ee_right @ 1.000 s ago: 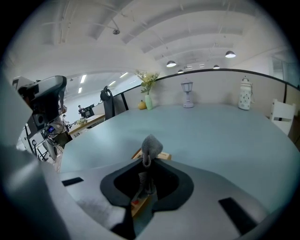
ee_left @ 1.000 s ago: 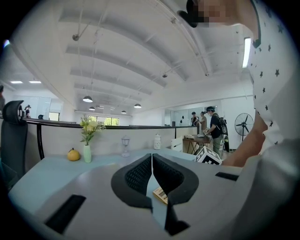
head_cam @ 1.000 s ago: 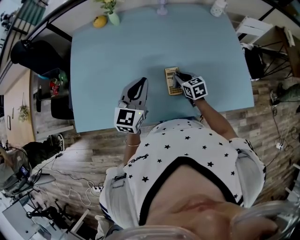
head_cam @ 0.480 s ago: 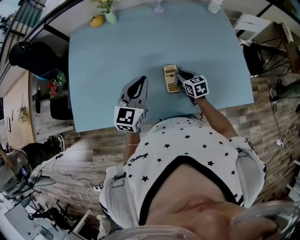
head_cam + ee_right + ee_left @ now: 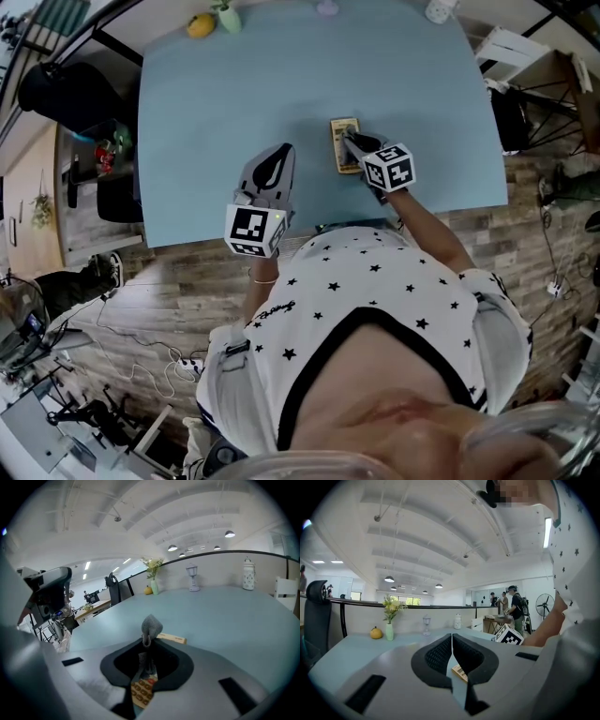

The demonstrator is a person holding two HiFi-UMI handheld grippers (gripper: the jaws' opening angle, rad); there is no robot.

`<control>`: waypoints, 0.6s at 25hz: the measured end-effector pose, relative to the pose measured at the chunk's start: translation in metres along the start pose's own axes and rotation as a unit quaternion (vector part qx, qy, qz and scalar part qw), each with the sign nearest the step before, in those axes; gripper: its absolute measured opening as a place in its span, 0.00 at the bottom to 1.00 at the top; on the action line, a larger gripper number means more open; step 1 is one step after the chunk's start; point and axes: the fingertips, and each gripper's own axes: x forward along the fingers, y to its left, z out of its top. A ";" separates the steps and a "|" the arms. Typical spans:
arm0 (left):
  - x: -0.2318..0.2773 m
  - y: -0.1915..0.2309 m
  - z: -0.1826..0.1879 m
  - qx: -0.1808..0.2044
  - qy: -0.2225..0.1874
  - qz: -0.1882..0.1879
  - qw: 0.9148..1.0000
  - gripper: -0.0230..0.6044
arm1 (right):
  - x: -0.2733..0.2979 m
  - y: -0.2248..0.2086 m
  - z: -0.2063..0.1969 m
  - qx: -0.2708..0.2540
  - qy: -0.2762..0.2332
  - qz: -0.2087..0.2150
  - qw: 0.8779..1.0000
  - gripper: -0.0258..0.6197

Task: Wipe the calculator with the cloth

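**Here: grey cloth pinched over the calculator, left claw idle**

In the head view the right gripper [image 5: 352,142] reaches in from the lower right. Its tips are over the calculator [image 5: 343,146], which lies flat on the pale blue table [image 5: 234,94], just right of the frame's centre and with its long side running up the frame. In the right gripper view the jaws are closed tight on a small grey cloth [image 5: 151,625]. A puff of the fabric bulges above the tips and a strip of it hangs down between the pads. Under the jaws, low in that frame, the calculator's tan keypad shows, and its far edge sticks out to the right of the cloth. Whether the cloth actually presses on the keys cannot be told.

The left gripper [image 5: 278,155] sits left of centre in the head view, well apart from the calculator and over bare table. In its own view the jaws are brought together, with only a thin slit between the pads and nothing held. A corner of the calculator shows just below and right of them.

At the table's far edge, in the upper left of the head view, stand a vase [image 5: 228,16] and a yellow fruit [image 5: 200,25].
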 end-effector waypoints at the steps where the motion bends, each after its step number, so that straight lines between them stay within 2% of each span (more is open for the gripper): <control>1: -0.003 0.001 -0.001 -0.001 0.000 0.002 1.000 0.09 | 0.002 0.008 0.000 -0.004 0.001 0.007 1.000 0.12; 7: -0.015 0.002 -0.006 -0.002 0.004 0.012 1.000 0.09 | 0.007 0.036 -0.016 -0.021 0.017 0.032 0.999 0.12; 15: -0.022 -0.002 -0.008 -0.002 0.004 0.015 1.000 0.09 | 0.006 0.039 -0.032 -0.028 0.031 0.032 0.999 0.12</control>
